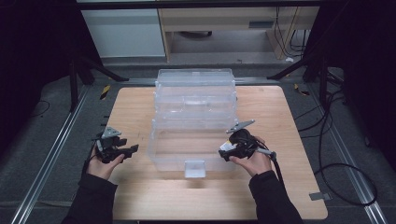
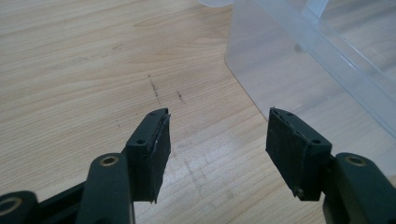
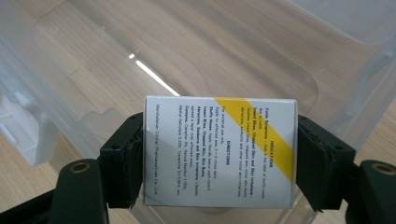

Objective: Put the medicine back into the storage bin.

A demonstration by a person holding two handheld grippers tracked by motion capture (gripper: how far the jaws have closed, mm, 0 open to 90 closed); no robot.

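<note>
A light wooden surface stands on a grey carpeted floor with metal rails along both sides. Beyond it stand a white cabinet and a pale wooden desk, with black cables trailing across the floor and darkness to either side.

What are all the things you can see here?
table: one, light wood, middle of the high view.
bin: one, clear plastic, open, on the table between the hands.
lid: one, clear, standing behind the bin.
box: one, white with a yellow stripe and small print, held over the bin.
left gripper: one, black, open over bare table beside the bin.
right gripper: one, black, shut on the box.
hands: two, in dark sleeves, each holding a gripper.
</note>
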